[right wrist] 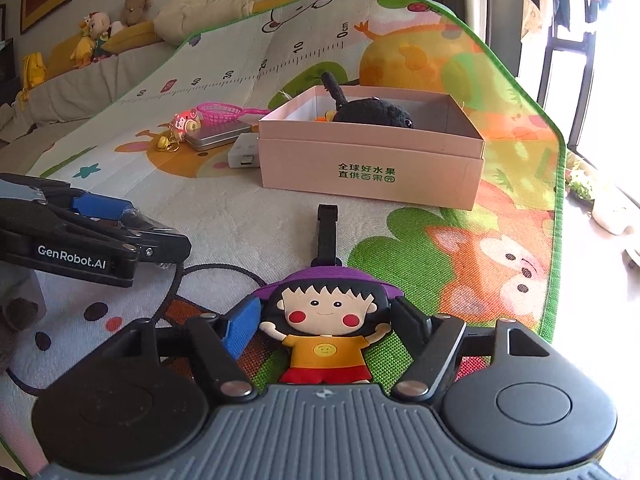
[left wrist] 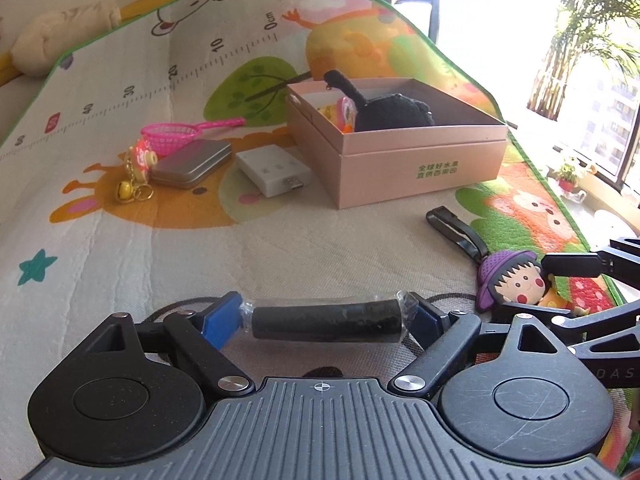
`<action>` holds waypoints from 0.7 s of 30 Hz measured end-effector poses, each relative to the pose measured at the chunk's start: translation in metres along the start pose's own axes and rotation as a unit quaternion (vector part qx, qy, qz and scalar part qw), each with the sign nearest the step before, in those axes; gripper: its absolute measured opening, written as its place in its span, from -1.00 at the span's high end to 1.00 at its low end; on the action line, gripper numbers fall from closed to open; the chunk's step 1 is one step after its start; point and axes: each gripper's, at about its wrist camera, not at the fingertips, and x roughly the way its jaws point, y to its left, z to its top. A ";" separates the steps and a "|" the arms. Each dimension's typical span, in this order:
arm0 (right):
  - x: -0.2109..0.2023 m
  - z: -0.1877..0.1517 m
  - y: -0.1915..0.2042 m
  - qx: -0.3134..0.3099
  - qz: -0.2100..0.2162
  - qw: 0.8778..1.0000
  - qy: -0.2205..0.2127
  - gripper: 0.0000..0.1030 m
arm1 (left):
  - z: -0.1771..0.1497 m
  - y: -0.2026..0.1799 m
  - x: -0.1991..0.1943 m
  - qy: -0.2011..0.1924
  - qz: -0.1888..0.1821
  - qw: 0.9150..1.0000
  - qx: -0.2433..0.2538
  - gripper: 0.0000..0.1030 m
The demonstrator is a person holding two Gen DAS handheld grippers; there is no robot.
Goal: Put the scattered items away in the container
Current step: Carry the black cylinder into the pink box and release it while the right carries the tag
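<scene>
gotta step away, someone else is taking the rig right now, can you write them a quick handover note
Left gripper: closed on the wrapped black cylinder, end to end.
Right gripper: pads against the cartoon girl tag, low over the mat.
Done: black plush and some small toys are in the pink box.
Left: box both held items, then the white adapter, grey tin, pink net scoop and bell keychain.

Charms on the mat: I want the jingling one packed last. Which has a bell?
The pink charm by the grey tin: a yellow bell hangs from it. The girl charm has only a black strap.
</scene>
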 end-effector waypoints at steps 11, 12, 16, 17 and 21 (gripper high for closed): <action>-0.043 0.009 -0.012 0.001 -0.025 0.998 -0.064 -0.40 | 0.010 -0.032 -0.038 -0.050 -0.016 0.998 0.047 -0.76; -0.048 0.009 -0.013 0.000 -0.026 0.997 -0.070 -0.40 | 0.011 -0.035 -0.040 -0.053 -0.017 0.997 0.050 -0.76; -0.066 0.012 -0.016 -0.004 -0.034 0.995 -0.094 -0.40 | 0.015 -0.045 -0.049 -0.065 -0.024 0.996 0.060 -0.76; -0.071 0.014 -0.018 -0.005 -0.036 0.994 -0.100 -0.40 | 0.017 -0.047 -0.051 -0.068 -0.025 0.995 0.063 -0.76; -0.086 0.024 -0.030 0.002 -0.039 0.992 -0.119 -0.40 | 0.026 -0.057 -0.057 -0.088 -0.028 0.993 0.080 -0.76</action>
